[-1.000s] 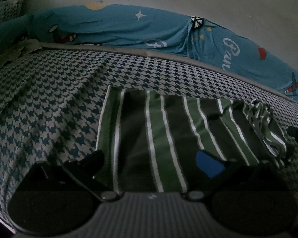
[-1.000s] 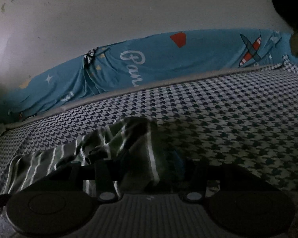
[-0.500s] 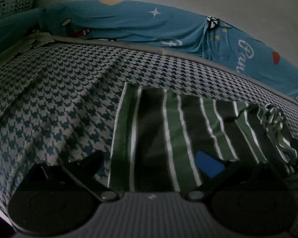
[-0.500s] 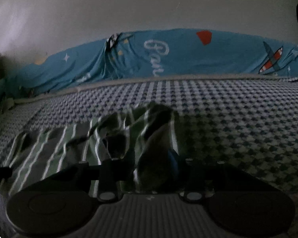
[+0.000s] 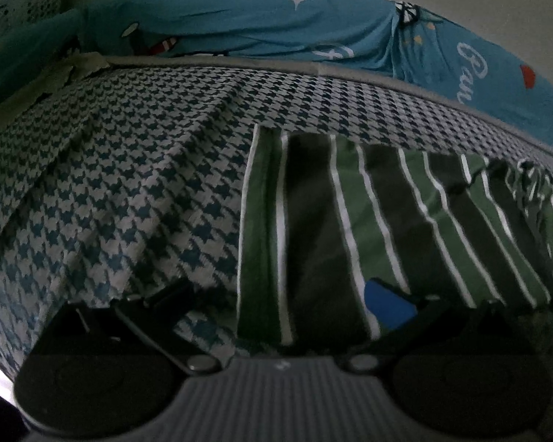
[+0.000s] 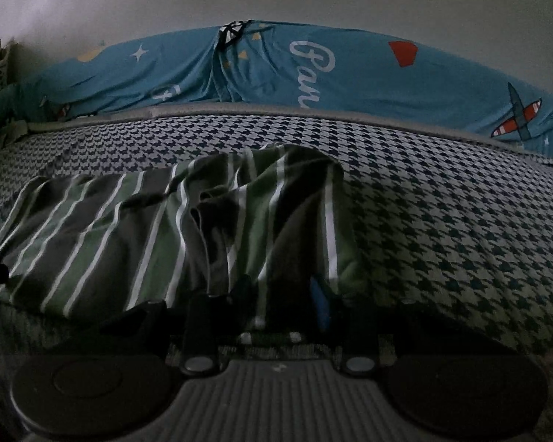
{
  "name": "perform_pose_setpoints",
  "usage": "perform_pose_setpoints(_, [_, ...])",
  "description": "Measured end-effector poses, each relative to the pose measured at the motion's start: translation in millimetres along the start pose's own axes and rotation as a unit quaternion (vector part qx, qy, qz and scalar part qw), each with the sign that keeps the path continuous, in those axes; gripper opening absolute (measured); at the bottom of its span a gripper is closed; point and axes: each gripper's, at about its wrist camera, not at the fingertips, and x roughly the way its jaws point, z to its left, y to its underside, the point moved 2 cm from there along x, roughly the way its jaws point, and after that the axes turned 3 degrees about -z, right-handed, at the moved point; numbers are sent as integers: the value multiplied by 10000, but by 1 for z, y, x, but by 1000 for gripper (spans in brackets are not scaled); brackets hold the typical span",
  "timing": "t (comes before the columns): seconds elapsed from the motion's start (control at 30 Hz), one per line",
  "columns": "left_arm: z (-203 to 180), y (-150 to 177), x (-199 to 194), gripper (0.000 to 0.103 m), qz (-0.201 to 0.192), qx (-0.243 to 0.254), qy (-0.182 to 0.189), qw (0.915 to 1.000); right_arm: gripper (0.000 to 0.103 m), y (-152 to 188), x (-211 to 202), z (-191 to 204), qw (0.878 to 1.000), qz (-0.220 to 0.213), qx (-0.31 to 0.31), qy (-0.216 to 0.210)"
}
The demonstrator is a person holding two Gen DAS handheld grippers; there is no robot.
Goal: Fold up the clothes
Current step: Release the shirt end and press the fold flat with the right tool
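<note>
Shirt (image 5: 368, 221) — green, striped — lies on the checked bed (image 5: 129, 184). Left gripper (image 5: 287, 305) stands wide, its near edge between the 2 fingers; right gripper (image 6: 276, 294) pinches the bunched end.

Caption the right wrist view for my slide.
Right gripper pinching the bunched end of a green striped garment on a houndstooth bedspread.

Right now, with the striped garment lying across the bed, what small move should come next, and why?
Probably close the left claw on the striped garment at its near hem. Its jaws stand wide open with that hem lying between them, while the right claw pinches the bunched other end, so only this side seems unheld.
</note>
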Motion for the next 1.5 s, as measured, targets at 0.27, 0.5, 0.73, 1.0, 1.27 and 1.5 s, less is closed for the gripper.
perform_pose_setpoints(0.27, [8, 3, -3, 103, 57, 25, -28, 10000, 34, -2, -19, 4, 9993, -290, 225, 2])
perform_pose_setpoints(0.5, [30, 3, -8, 103, 39, -412, -9, 9991, 34, -9, -28, 30, 9971, -447, 121, -597])
perform_pose_setpoints(0.73, [41, -1, -12, 103, -88, -727, 17, 9973, 35, -5, -24, 68, 9919, -243, -102, -1242])
perform_pose_setpoints(1.0, [46, -1, -17, 103, -171, -782, 9, 9968, 36, 3, -26, 103, 9846, -88, -381, -1705])
perform_pose_setpoints(1.27, [48, 1, -25, 103, -206, -810, 104, 9964, 36, 9, -28, 127, 9783, 19, -625, -1976])
perform_pose_setpoints(1.5, [49, 3, -25, 103, -182, -807, 71, 9965, 39, 10, -29, 139, 9736, 7, -779, -2143])
